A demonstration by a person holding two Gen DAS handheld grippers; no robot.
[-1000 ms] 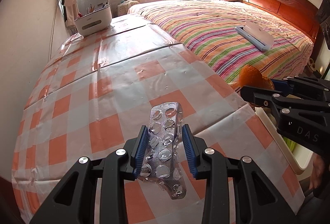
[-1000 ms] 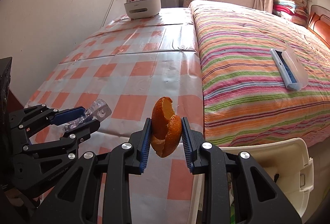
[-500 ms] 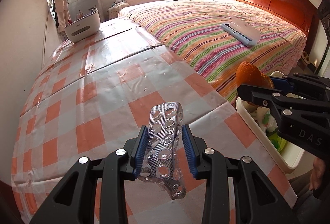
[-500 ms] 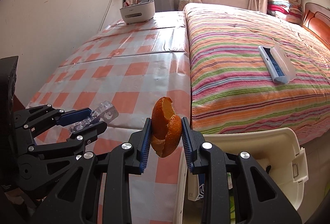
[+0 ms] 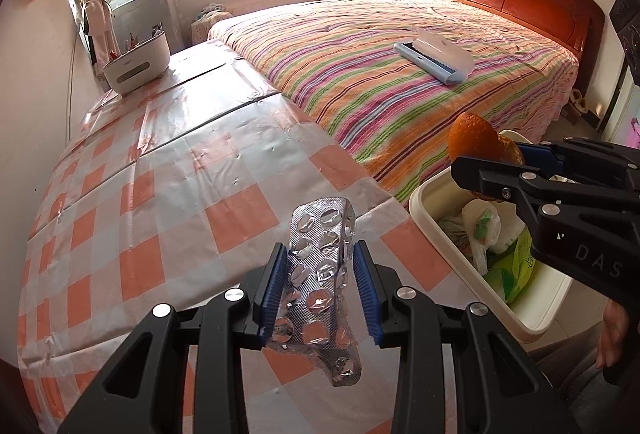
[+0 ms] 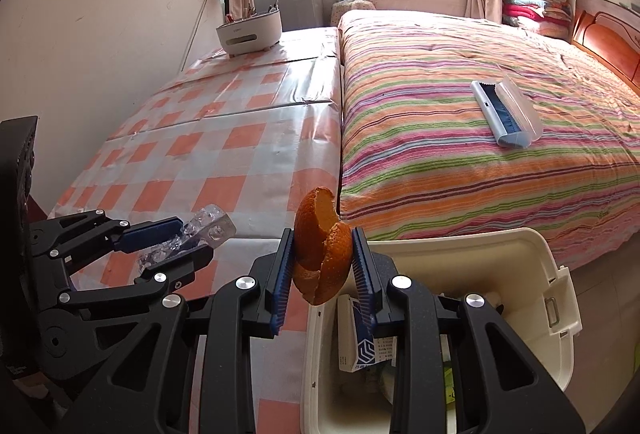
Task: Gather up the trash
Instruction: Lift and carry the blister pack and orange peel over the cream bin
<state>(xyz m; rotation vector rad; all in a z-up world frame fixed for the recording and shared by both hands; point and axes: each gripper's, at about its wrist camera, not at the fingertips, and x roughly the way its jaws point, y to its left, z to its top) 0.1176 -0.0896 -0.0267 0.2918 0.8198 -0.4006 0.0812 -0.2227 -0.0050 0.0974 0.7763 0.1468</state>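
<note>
Right wrist view: right tongs (image 6: 322, 266) pinch orange peel (image 6: 322, 246) at lower centre, left tongs (image 5: 320, 290) clamp blister pack (image 5: 320, 274); releasing early could miss the bin (image 6: 556, 298).

Each black tool (image 5: 320, 288) has blue ribbed pads (image 5: 273, 284), silver screws, white "DAS" lettering.

The pill sheet (image 5: 322, 282) is shiny crinkly foil. The orange peel (image 6: 322, 258) looks bumpy. The worktop (image 5: 168, 194) cover is glossy plastic. The bin (image 6: 532, 254) is smooth plastic.
</note>
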